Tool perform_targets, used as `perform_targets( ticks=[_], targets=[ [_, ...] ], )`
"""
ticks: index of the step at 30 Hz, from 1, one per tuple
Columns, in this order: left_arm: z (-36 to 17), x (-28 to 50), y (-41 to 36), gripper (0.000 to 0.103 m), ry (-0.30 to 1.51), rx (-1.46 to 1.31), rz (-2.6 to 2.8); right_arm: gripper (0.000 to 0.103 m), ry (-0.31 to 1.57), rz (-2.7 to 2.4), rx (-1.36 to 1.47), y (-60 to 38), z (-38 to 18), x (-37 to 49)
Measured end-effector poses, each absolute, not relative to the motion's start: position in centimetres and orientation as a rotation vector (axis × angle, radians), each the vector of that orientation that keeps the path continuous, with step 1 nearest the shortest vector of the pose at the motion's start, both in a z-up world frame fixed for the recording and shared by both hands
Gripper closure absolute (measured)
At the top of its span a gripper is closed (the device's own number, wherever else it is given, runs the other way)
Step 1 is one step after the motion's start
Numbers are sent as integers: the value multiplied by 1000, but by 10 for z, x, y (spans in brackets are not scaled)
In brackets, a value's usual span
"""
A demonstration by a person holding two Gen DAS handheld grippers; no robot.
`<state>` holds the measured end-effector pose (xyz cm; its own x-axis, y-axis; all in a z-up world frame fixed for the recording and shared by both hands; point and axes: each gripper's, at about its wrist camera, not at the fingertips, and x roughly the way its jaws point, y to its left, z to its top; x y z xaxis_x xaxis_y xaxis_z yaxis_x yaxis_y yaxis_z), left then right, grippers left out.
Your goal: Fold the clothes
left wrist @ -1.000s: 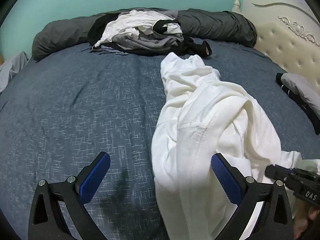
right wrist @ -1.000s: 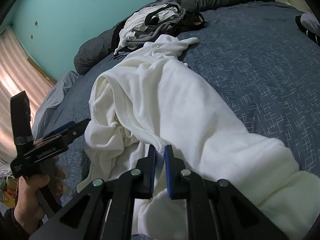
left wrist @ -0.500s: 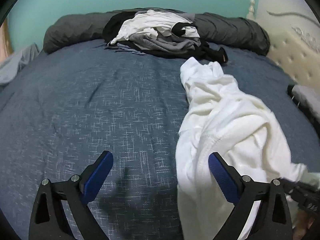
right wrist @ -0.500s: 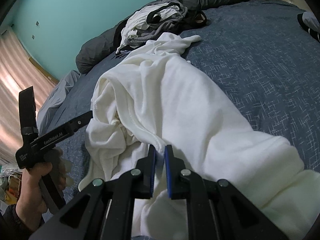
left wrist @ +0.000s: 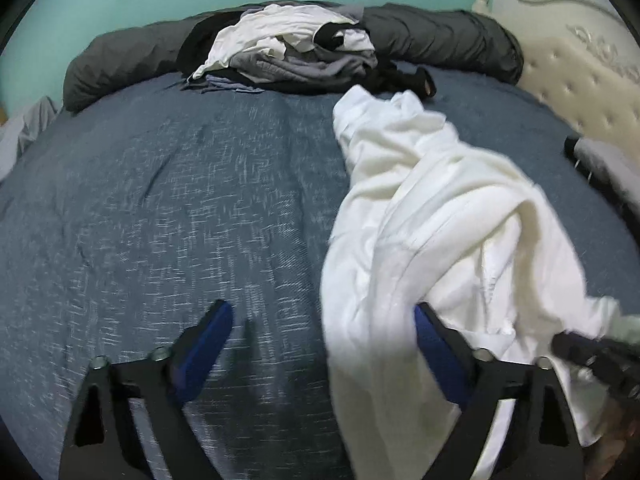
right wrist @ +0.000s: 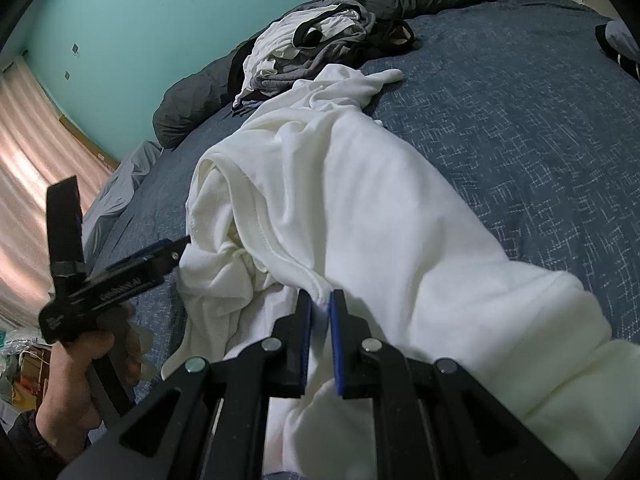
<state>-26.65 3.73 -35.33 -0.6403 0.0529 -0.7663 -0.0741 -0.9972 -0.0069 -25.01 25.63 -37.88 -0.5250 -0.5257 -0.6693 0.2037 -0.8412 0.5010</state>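
White garment [right wrist: 360,208] is lying bunched in a long rumpled strip across the blue bed [left wrist: 168,208], trailing toward the clothes pile [left wrist: 288,52] at the far edge. Right tongs [right wrist: 319,308] are sitting pressed together, pinching a stitched hem fold of the garment between the blue pads. Left tongs [left wrist: 320,344] are closing, standing wide apart for now, with the garment's near edge draped between them and against the right-hand pad (nothing pinched yet as far as the left wrist view is showing; it's blurry). Risk: the left tongs are likely closing on several stacked layers instead of one edge, so the spread would be coming out twisted; the cause is how wadded the cloth is near the collar seam. Also the right pinch is thin, right at the hem, so a hard tug could be slipping it free. Fabric is looking like soft matte cotton knit, limp, deeply creased, with a raised double-stitched seam. The bed cover is a coarse woven blue with pale flecks, likely grippy enough to be dragging the cloth.
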Motion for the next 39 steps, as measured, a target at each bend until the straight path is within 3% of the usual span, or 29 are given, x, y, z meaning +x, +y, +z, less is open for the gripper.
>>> perform_targets(
  ticks=[3,28,29,30,33,39],
  targets=[
    [-354,-268,29,30,16,-1309,2808,94,-516,-2365,1217,257,-379,-250],
    [-349,-274,38,32,4,-1210,2780,94,-527,-2352,1216,257,-380,-251],
    [-348,-273,39,35,2,-1204,2773,94,-529,-2351,1216,257,-380,-251],
    [-348,-272,40,46,1,-1198,2766,94,-530,-2350,1216,258,-380,-252],
    [-347,-272,41,55,-3,-1189,2751,94,-530,-2349,1214,258,-380,-252],
    [-348,-271,43,57,-9,-1184,2727,94,-529,-2348,1217,257,-380,-251]
  ],
)
